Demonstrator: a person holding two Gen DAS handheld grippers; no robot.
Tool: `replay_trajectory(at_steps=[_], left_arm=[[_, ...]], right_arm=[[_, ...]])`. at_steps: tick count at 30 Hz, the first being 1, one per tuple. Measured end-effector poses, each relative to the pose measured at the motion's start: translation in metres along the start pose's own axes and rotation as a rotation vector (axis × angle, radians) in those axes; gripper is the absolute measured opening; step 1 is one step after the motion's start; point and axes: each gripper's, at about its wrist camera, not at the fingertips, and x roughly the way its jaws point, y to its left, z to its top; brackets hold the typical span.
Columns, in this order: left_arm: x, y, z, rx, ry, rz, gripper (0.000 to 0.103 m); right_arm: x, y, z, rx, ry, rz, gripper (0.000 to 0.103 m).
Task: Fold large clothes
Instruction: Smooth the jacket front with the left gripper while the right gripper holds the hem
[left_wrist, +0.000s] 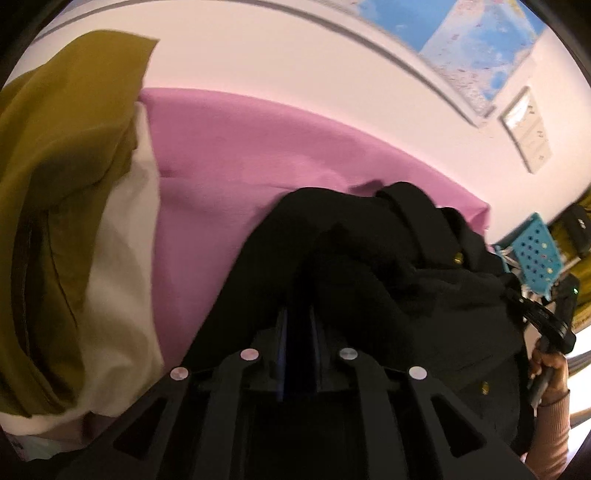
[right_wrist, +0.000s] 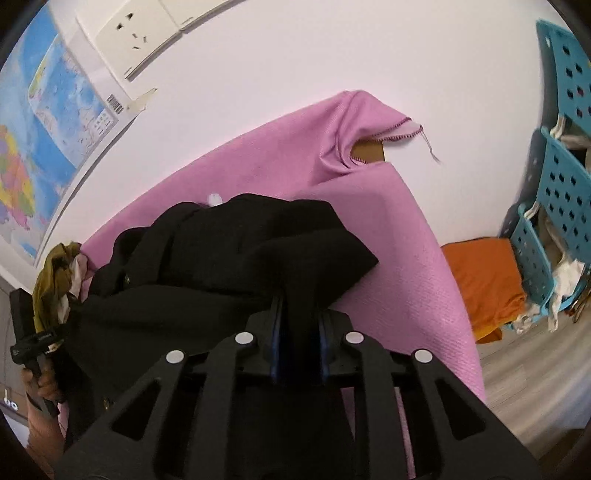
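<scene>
At the far left of the left wrist view an olive-green garment (left_wrist: 55, 177) lies heaped over a cream cloth (left_wrist: 122, 258), both on the pink tablecloth (left_wrist: 229, 162) that covers the table. The black garment (left_wrist: 369, 258), with small brass buttons, is bunched on that tablecloth to the right of the heap. The left gripper (left_wrist: 297, 325) has its blue-edged pads drawn close together, pinching a fold of the black fabric between them. At the right edge of this view a hand (left_wrist: 550, 373) in a pale pink ribbed sleeve holds the other tool's handle.

In the right wrist view a world map (right_wrist: 48, 122) and a wall socket (right_wrist: 136, 29) sit on the white wall at the left. The same black garment (right_wrist: 221, 251) is piled mid-frame, and the right gripper (right_wrist: 300, 314) has its pads nearly together, clamped on a raised ridge of the fabric. Further right, an orange cloth (right_wrist: 480, 273) lies beside stacked turquoise baskets (right_wrist: 561, 177)
</scene>
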Motion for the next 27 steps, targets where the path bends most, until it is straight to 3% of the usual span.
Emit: replay_trajectory(at_steps=[6,9,10,11,12,15,18,21,27], left_arm=[[-0.006,0.000,0.007,0.016,-0.026,0.015,0.010],[-0.005,-0.002,0.006,0.036,-0.002,0.053,0.024],[-0.010,-0.005,0.004,0.059,-0.017,0.070,0.026],[-0.016,-0.007,0.001,0.078,-0.032,0.091,0.037],[-0.022,-0.008,-0.001,0.097,-0.047,0.107,0.048],[-0.066,-0.014,-0.021,0.208,-0.166,0.117,0.062],[-0.105,-0.008,-0.044,0.267,-0.246,0.089,0.068],[-0.146,0.017,-0.073,0.284,-0.314,0.121,0.074],[-0.177,0.068,-0.117,0.261,-0.311,0.235,0.076]], right_arm=[[-0.009,0.012,0.010,-0.010,-0.061,-0.010,0.009],[-0.003,0.013,0.004,0.005,-0.035,-0.061,0.026],[-0.004,0.012,0.004,0.007,-0.042,-0.078,0.038],[-0.008,0.014,0.002,0.013,-0.054,-0.107,0.054],[-0.015,0.016,0.000,0.016,-0.077,-0.137,0.056],[-0.041,0.042,-0.011,-0.049,-0.153,-0.131,0.056],[-0.055,0.082,-0.025,-0.163,-0.167,-0.040,0.056],[-0.051,0.138,-0.050,-0.307,-0.107,0.100,0.059],[-0.020,0.244,-0.102,-0.535,0.055,0.346,0.059]])
